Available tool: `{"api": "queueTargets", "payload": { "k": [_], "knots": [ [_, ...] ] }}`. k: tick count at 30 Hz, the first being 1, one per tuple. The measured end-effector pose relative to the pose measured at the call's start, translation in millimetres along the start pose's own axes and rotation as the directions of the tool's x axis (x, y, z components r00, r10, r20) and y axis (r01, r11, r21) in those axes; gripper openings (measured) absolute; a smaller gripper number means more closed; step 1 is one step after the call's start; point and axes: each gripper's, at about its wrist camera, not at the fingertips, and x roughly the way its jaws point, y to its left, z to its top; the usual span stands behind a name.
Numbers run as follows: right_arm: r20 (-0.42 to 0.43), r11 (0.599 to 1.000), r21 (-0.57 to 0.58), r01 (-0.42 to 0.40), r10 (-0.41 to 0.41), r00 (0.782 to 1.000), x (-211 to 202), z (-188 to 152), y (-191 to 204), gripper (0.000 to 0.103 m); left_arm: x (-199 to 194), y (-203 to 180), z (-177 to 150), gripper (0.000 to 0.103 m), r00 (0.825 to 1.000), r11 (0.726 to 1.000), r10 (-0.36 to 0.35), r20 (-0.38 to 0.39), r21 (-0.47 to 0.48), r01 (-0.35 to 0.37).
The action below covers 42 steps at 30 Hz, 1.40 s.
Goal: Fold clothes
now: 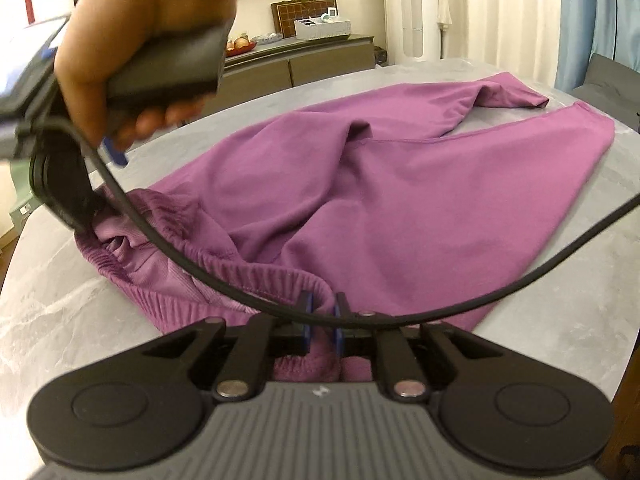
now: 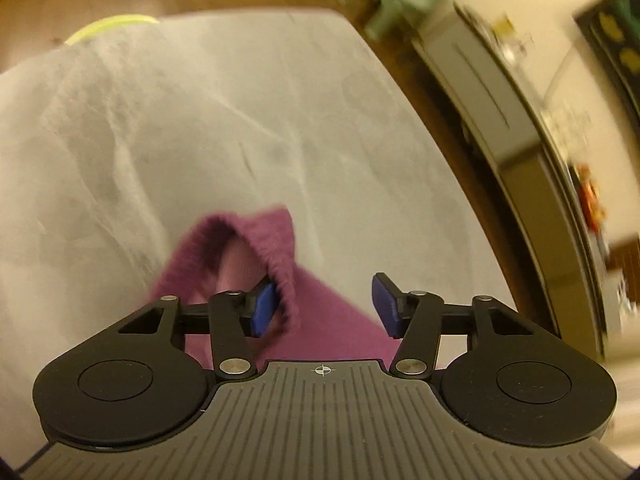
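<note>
Purple sweatpants (image 1: 360, 184) lie spread on a pale grey marbled table (image 1: 72, 312), the two legs running away toward the far right edge and the ribbed waistband (image 1: 168, 292) bunched at the near left. No brand or writing on the cloth can be read; the only mark on the tools is a small crosshair printed on the right gripper's grey body in its own view.

At the left of the left wrist view, a person's hand (image 1: 132, 40) wraps around the black handle of the right gripper (image 1: 114, 152), which tilts down toward the far end of the waistband; a black cable (image 1: 224, 280) loops from it across the pants. In the right wrist view, blurred, that gripper's (image 2: 326, 306) blue pads (image 2: 264, 310) stand apart with the waistband's edge between them, the left pad against the ribbed hem (image 2: 280, 280), the right one clear of the cloth, so the fabric is not yet pinched.

Low in the middle of the left wrist view, the left gripper (image 1: 322, 320) is clenched on the near corner of the waistband, its blue pads (image 1: 307, 320) nearly together with purple fabric squeezed between.

Beyond the table, on a dark sideboard (image 1: 320, 56), a white tray (image 1: 322, 28) holds small items too small to tell, and a red dish (image 1: 240, 46) holds round fruit.
</note>
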Motion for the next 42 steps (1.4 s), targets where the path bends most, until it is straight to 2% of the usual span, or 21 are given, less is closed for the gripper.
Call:
{"api": "queueTargets", "payload": {
  "k": [1,2,4,6,9,10,11,12,16,22,26,29,31,34,35,36,37,38,39,41,42],
  "knots": [
    [-0.006,1.000,-0.011,0.016,-0.016,1.000,3.5,0.7,3.5,0.019,-4.4,5.1,-2.2,0.010,1.000,1.000,0.004,0.001,-0.015,-0.004],
    [0.020,0.999,-0.007,0.035,-0.035,0.999,-2.6,2.6,1.9,0.002,-8.7,10.2,-4.5,0.010,1.000,1.000,0.008,0.002,-0.030,-0.008],
    [0.122,0.997,0.061,0.044,-0.051,0.991,-33.3,10.5,-14.5,0.002,-28.5,26.5,-11.8,0.010,0.999,0.996,0.028,0.034,-0.091,-0.025],
    [0.285,0.975,0.213,-0.068,0.005,0.959,-90.8,17.1,-51.4,0.002,-55.0,60.0,-22.5,0.010,0.993,0.973,0.069,0.095,-0.228,-0.046],
    [0.364,0.946,0.316,-0.078,-0.045,0.930,-111.5,39.4,-79.9,0.003,-74.2,122.1,-38.5,0.009,0.980,0.877,0.143,0.135,-0.477,-0.062],
    [0.332,0.944,0.327,-0.043,-0.072,0.941,-92.5,49.8,-80.7,0.013,-62.6,138.7,-44.8,0.009,0.982,0.832,0.174,0.078,-0.545,-0.104],
    [0.292,0.938,0.345,-0.038,-0.069,0.954,-69.8,55.8,-81.9,0.054,-50.7,155.1,-51.2,0.009,0.979,0.781,0.201,0.019,-0.607,-0.149],
    [0.269,0.917,0.394,-0.067,-0.045,0.962,-55.3,52.9,-86.2,0.069,-35.6,167.1,-59.3,0.009,0.975,0.738,0.213,-0.056,-0.645,-0.198],
    [0.245,0.799,0.568,-0.196,0.063,0.967,-27.7,14.6,-106.1,0.077,-15.1,188.8,-75.2,0.009,0.968,0.659,0.226,-0.111,-0.714,-0.236],
    [0.284,0.797,0.561,-0.225,0.071,0.956,-35.1,-90.2,-143.8,0.098,-4.5,187.3,-69.2,0.011,0.963,0.672,0.241,-0.116,-0.696,-0.253],
    [0.329,0.703,0.617,-0.354,0.178,0.927,-36.3,-152.0,-168.2,0.094,9.4,177.8,-53.4,0.012,0.960,0.703,0.248,-0.131,-0.658,-0.272],
    [0.346,0.734,0.604,-0.312,0.112,0.931,-42.3,-141.3,-163.6,0.077,21.0,158.7,-35.6,0.012,0.937,0.753,0.303,-0.174,-0.559,-0.347],
    [0.386,0.744,0.598,-0.298,0.059,0.921,-53.7,-117.0,-157.2,0.073,22.6,151.5,-29.0,0.012,0.918,0.755,0.346,-0.194,-0.524,-0.395],
    [0.579,0.725,0.535,-0.433,0.058,0.813,-69.9,-76.7,-144.8,0.074,14.6,159.9,-27.3,0.011,0.885,0.673,0.419,-0.202,-0.585,-0.452],
    [0.624,0.735,0.484,-0.475,0.090,0.776,-68.6,-62.3,-137.5,0.093,12.8,164.7,-28.6,0.011,0.875,0.641,0.435,-0.211,-0.610,-0.466],
    [0.527,0.812,0.439,-0.384,0.112,0.842,-55.0,-42.0,-121.9,0.100,15.6,168.8,-31.5,0.011,0.878,0.635,0.423,-0.224,-0.618,-0.463],
    [0.337,0.905,0.367,-0.215,0.086,0.938,-36.5,-18.5,-102.5,0.076,18.4,172.9,-34.4,0.011,0.881,0.628,0.410,-0.237,-0.627,-0.461],
    [0.221,0.954,0.290,-0.075,0.010,0.975,-24.4,-5.8,-85.6,0.049,21.1,176.9,-37.1,0.011,0.883,0.622,0.398,-0.248,-0.635,-0.459],
    [0.240,0.949,0.294,-0.111,0.039,0.970,-23.8,-7.7,-82.1,0.050,21.5,178.4,-37.6,0.011,0.886,0.625,0.392,-0.249,-0.634,-0.455],
    [0.347,0.879,0.351,-0.324,0.200,0.917,-27.0,-21.8,-88.1,0.090,22.3,179.3,-36.9,0.011,0.882,0.633,0.399,-0.251,-0.620,-0.463],
    [0.346,0.871,0.369,-0.323,0.194,0.918,-25.1,-32.0,-89.7,0.094,22.9,179.9,-36.8,0.011,0.882,0.637,0.399,-0.252,-0.616,-0.464]
  ]
}}
